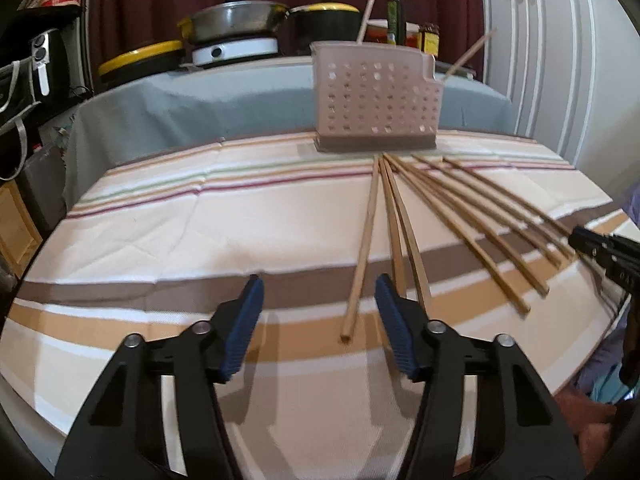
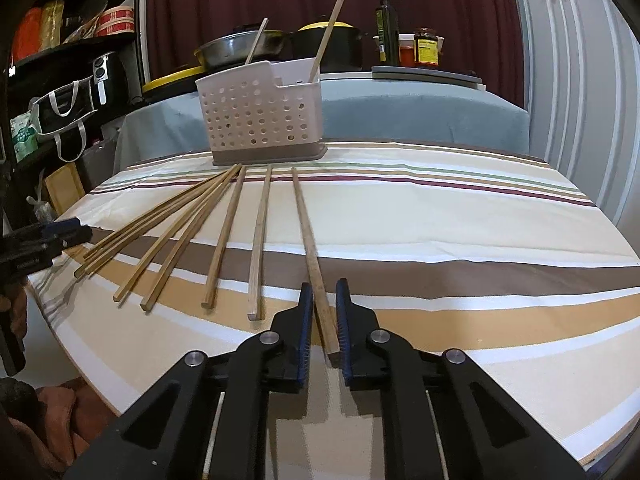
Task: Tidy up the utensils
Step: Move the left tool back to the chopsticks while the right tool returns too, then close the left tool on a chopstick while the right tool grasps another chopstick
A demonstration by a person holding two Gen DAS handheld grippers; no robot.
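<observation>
A perforated utensil holder (image 1: 376, 100) (image 2: 260, 116) stands at the far side of the striped cloth, with two chopsticks (image 2: 328, 36) upright in it. Several wooden chopsticks (image 1: 460, 216) (image 2: 180, 232) fan out on the cloth in front of it. My left gripper (image 1: 319, 284) is open just above the cloth, and the leftmost chopstick (image 1: 362, 256) lies between its fingers untouched. My right gripper (image 2: 324, 288) is shut on the near end of the rightmost chopstick (image 2: 308, 232), which still lies flat. Each gripper shows at the edge of the other's view.
Behind the holder, a grey-covered surface (image 2: 400, 108) carries pots (image 1: 236, 20), a bottle (image 2: 386, 24) and jars (image 2: 426, 46). Black shelves with bags (image 2: 68, 80) stand on the left, a white cupboard (image 2: 580, 80) on the right. The striped table's rounded front edge (image 2: 80, 340) is close.
</observation>
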